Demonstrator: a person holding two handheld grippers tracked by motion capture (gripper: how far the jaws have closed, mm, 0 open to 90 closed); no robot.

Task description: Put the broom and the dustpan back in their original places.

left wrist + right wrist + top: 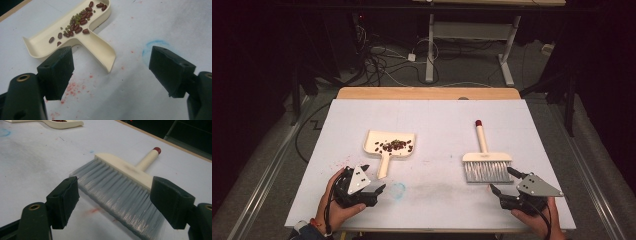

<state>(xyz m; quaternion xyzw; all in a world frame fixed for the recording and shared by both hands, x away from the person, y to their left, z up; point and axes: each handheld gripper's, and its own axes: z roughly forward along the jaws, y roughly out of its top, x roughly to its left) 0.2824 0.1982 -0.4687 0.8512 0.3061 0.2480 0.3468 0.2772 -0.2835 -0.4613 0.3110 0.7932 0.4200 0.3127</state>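
In the right gripper view my jaws cut off the brush's (pixel 120 192) bristle ends. My right hand-held gripper (pixel 503 182) gapes wide, empty, brush at 12 o'clock. My left hand-held gripper (pixel 373 180) likewise, dustpan (pixel 389 144) with beans (pixel 77 23) at 12 o'clock.

You have a cream dustpan (pixel 389 144) lying flat on the white counter (pixel 437 120), handle toward you, red and green beans (pixel 393 145) in its tray. Well to its right lies a cream brush (pixel 486 162), grey bristles toward you, red-tipped handle pointing away.
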